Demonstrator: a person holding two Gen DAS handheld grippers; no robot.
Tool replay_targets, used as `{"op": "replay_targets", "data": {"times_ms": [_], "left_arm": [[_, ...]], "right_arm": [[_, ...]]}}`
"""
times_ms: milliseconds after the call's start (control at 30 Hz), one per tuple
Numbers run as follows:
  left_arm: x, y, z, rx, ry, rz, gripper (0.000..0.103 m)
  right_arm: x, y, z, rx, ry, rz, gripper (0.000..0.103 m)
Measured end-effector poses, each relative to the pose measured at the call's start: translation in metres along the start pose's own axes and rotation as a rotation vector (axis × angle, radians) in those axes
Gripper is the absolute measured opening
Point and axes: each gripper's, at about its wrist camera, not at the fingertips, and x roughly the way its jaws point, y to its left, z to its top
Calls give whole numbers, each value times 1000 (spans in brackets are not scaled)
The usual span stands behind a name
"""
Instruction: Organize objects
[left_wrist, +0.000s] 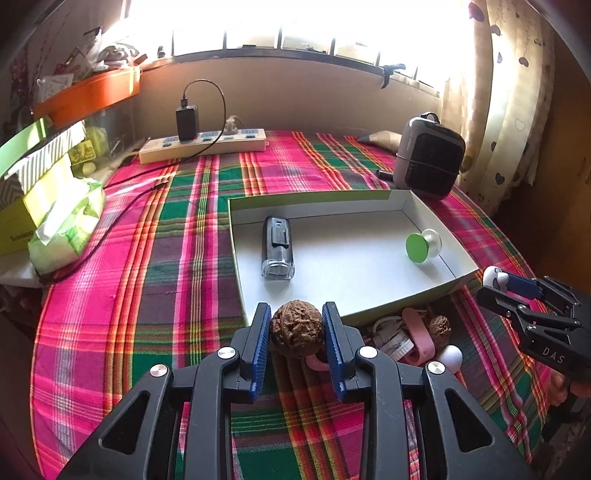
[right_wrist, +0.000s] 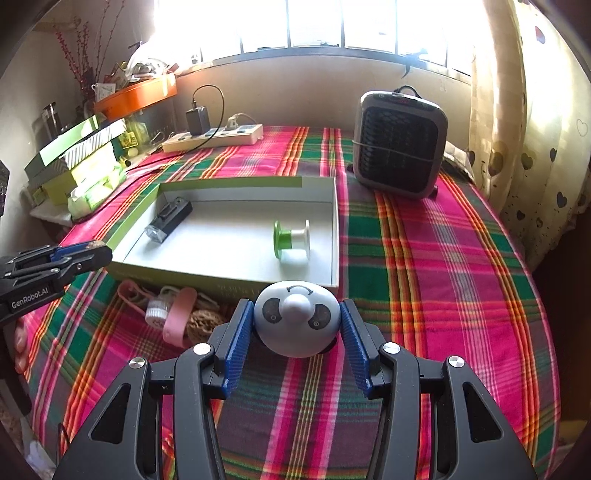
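Note:
My left gripper is shut on a brown walnut, held just in front of the near edge of the shallow white box. My right gripper is shut on a white panda-faced timer, held near the box's near right corner. In the box lie a black bike light and a green-and-white spool. In front of the box lies a small pile: a pink band, a second walnut and a white ball.
The table wears a pink and green plaid cloth. A grey heater stands at the back right, a power strip with charger at the back. Tissue packs and boxes sit at the left. Curtains hang at the right.

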Motion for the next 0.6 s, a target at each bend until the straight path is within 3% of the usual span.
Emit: {"op": "replay_targets", "data": {"times_ms": [600], "left_arm": [[36, -21, 40, 56, 9, -49, 26]], "right_arm": [[44, 5, 60, -53, 2, 13, 49]]}}
